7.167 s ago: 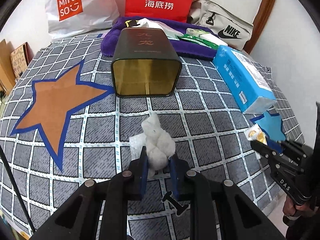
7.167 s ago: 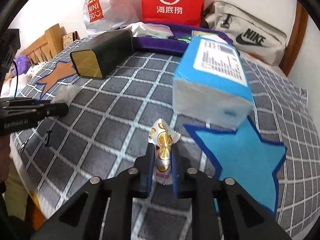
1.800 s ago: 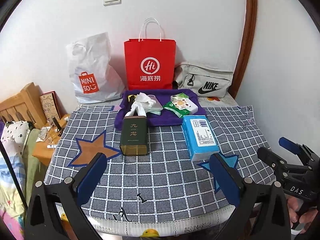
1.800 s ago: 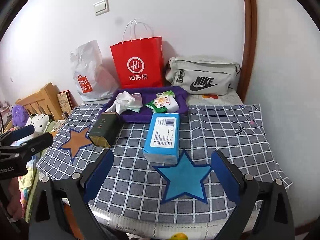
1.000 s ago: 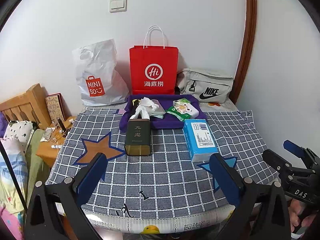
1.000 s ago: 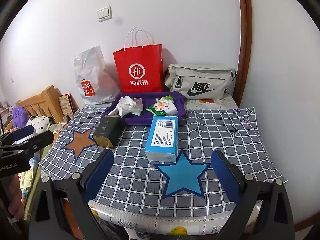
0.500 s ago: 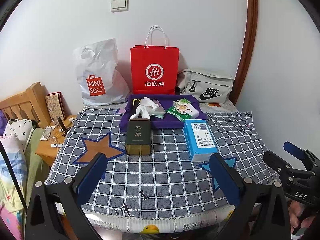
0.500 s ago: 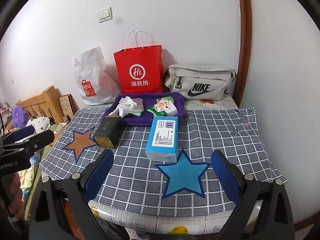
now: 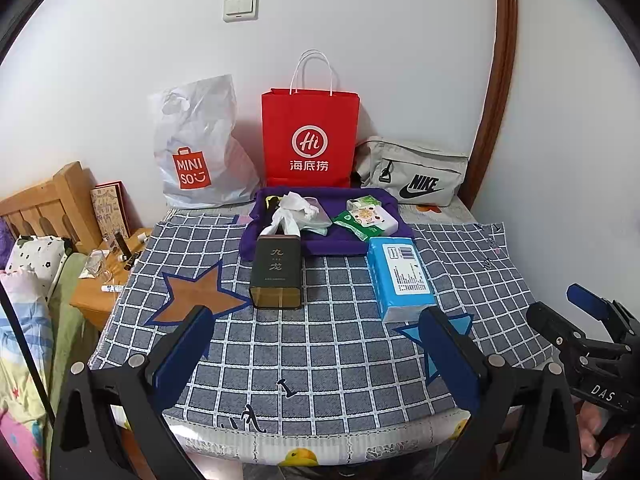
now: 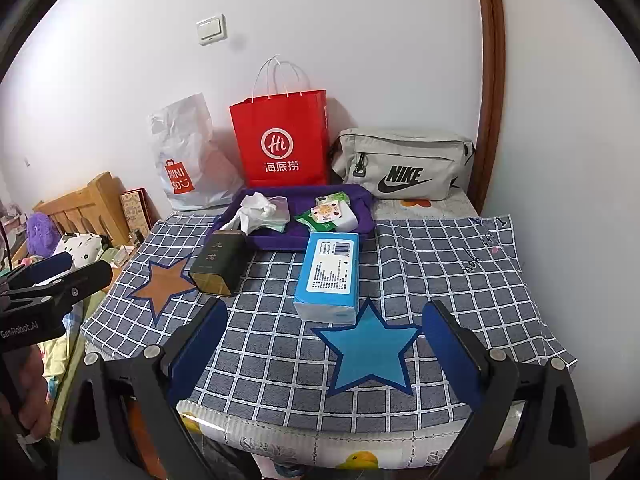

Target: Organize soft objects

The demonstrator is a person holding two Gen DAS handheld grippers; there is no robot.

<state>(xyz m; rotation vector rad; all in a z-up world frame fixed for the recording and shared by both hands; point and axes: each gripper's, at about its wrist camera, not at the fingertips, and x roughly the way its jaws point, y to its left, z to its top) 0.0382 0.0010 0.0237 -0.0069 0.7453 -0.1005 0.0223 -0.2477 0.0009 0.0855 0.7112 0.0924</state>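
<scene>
A purple tray [image 9: 280, 238] [image 10: 276, 242] stands at the back of the checked table. In it lie crumpled white tissue [image 9: 294, 210] [image 10: 256, 206] and several small soft packets [image 9: 368, 216] [image 10: 330, 212]. A blue tissue pack [image 9: 400, 278] [image 10: 330, 272] and a dark tin [image 9: 276, 272] [image 10: 216, 264] lie on the cloth in front of the tray. My left gripper [image 9: 316, 354] is open and empty, held back from the table's front edge. My right gripper [image 10: 320, 344] is open and empty too, and shows at the right of the left wrist view [image 9: 576, 320].
A red paper bag [image 9: 310, 140], a white Miniso bag [image 9: 196, 148] and a grey Nike bag [image 9: 416, 172] stand against the wall behind the tray. An orange star [image 9: 196, 294] and a blue star [image 10: 368, 344] mark the cloth. A wooden bedside stand [image 9: 96, 296] is left.
Long before, each gripper held a soft item low over the cloth. Both are now open, empty and pulled back. Over the last second the views barely shift.
</scene>
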